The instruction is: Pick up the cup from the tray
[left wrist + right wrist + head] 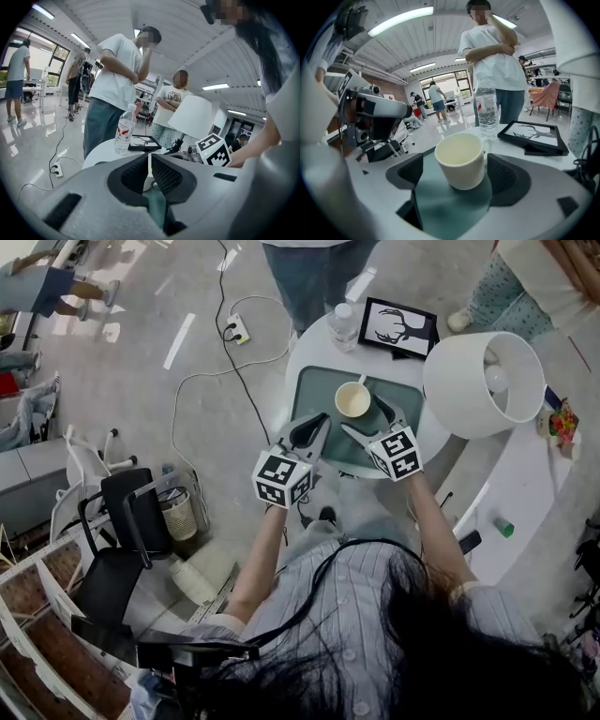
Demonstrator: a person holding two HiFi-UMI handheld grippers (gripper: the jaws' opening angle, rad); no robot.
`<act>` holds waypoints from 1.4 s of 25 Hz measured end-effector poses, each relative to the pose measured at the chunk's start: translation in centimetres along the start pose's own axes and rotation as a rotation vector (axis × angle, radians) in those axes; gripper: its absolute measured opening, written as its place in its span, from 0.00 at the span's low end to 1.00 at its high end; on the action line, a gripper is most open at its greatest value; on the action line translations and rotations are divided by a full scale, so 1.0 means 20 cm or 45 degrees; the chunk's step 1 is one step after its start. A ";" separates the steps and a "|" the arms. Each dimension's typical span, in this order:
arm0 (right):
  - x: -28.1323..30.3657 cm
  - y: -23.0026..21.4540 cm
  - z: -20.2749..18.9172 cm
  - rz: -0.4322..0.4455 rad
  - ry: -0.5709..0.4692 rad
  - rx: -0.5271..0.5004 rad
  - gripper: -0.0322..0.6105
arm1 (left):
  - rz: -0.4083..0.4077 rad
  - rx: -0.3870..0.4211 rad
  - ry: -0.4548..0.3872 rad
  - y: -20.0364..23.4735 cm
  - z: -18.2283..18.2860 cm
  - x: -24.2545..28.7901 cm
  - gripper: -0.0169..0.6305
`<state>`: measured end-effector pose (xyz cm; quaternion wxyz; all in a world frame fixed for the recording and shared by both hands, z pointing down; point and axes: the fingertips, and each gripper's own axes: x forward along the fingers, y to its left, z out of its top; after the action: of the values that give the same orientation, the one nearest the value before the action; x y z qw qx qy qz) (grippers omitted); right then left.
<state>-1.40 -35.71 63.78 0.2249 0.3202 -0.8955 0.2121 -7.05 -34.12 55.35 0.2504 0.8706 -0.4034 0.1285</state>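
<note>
A cream cup (pixel 353 399) stands upright on a green tray (pixel 317 390) on the round white table. In the right gripper view the cup (pixel 459 150) sits on the tray (pixel 445 206) between the jaws of my right gripper (pixel 457 165), which is open, its pads apart from the cup's sides. From the head view my right gripper (pixel 367 418) reaches the cup from the near right. My left gripper (pixel 323 420) hovers over the tray's near left part, shut and holding nothing. In the left gripper view only a thin sliver shows between the pads of my left gripper (pixel 149 161).
A water bottle (pixel 344 326) and a black picture frame (pixel 398 327) stand behind the tray. A white lamp shade (pixel 483 381) rises at the right of the table. A person (pixel 319 277) stands at the far side. A black chair (pixel 122 521) is at the left.
</note>
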 end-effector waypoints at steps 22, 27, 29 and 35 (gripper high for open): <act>0.28 -0.03 -0.03 0.102 0.117 -0.419 0.70 | -0.002 0.021 0.112 0.01 -0.11 -0.01 0.05; 0.31 -0.04 -0.04 0.072 0.107 -0.407 0.70 | 0.020 0.011 0.109 0.02 -0.11 -0.04 0.05; 0.31 -0.05 -0.04 0.071 0.112 -0.405 0.70 | 0.032 0.008 0.112 0.03 -0.12 -0.05 0.05; 0.31 -0.06 -0.04 0.014 0.117 -0.358 0.70 | 0.060 -0.003 0.119 0.03 -0.15 -0.09 0.05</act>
<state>-4.67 -39.05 68.14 0.3072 0.2704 -0.9069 0.1004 -8.79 -31.66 57.28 0.2668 0.8536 -0.4120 0.1744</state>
